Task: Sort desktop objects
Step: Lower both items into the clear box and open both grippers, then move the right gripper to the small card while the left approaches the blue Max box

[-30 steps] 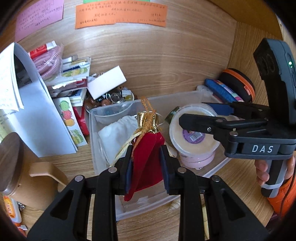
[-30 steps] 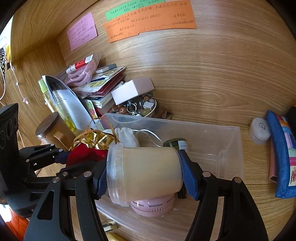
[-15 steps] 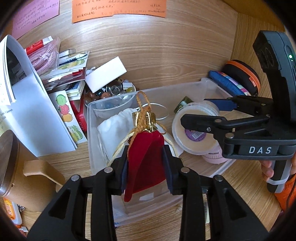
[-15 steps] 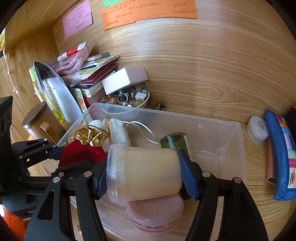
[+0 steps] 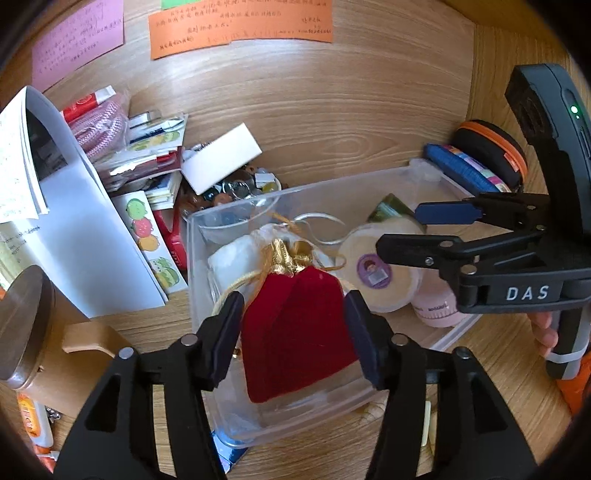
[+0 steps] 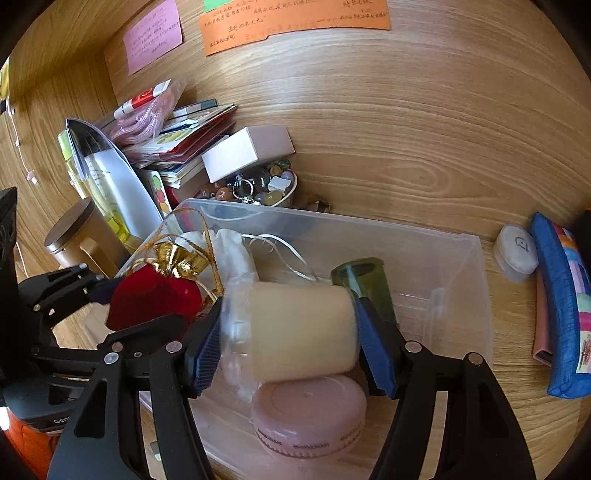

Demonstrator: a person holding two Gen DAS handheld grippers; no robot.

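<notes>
Wooden desk [image 5: 332, 122], paper notes [image 5: 240, 26] on wood-panelled wall behind

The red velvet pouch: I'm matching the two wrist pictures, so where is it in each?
Left wrist: red velvet pouch at lower centre, between the opening left gripper fingers.
Right wrist: at left, under its gold neck.
Shared landmark: the clear plastic bin.
</notes>
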